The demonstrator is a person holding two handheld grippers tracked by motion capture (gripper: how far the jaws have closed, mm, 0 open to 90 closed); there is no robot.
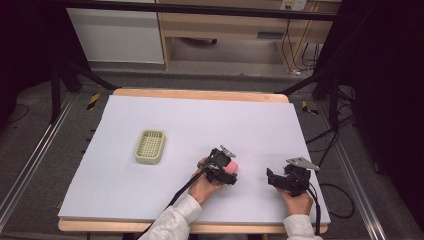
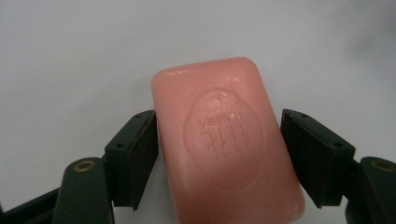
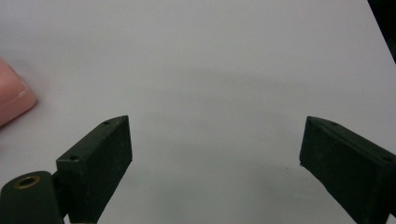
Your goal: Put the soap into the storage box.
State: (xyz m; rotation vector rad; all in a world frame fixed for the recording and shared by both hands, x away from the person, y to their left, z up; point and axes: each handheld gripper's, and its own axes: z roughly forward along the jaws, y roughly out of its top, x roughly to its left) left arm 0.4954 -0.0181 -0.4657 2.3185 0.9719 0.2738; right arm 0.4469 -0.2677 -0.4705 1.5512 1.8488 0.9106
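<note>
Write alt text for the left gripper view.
A pink soap bar with an embossed oval stamp lies on a white table surface between the left gripper's two black jaws; the left jaw touches its side and the right stands just clear.

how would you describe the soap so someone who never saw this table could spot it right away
Start at the white table, then go to the left gripper near its front edge, right of the pale green slotted dish. The soap lies between that gripper's jaws: a pink rounded bar with an oval stamp on top, the one pink thing there.
</note>
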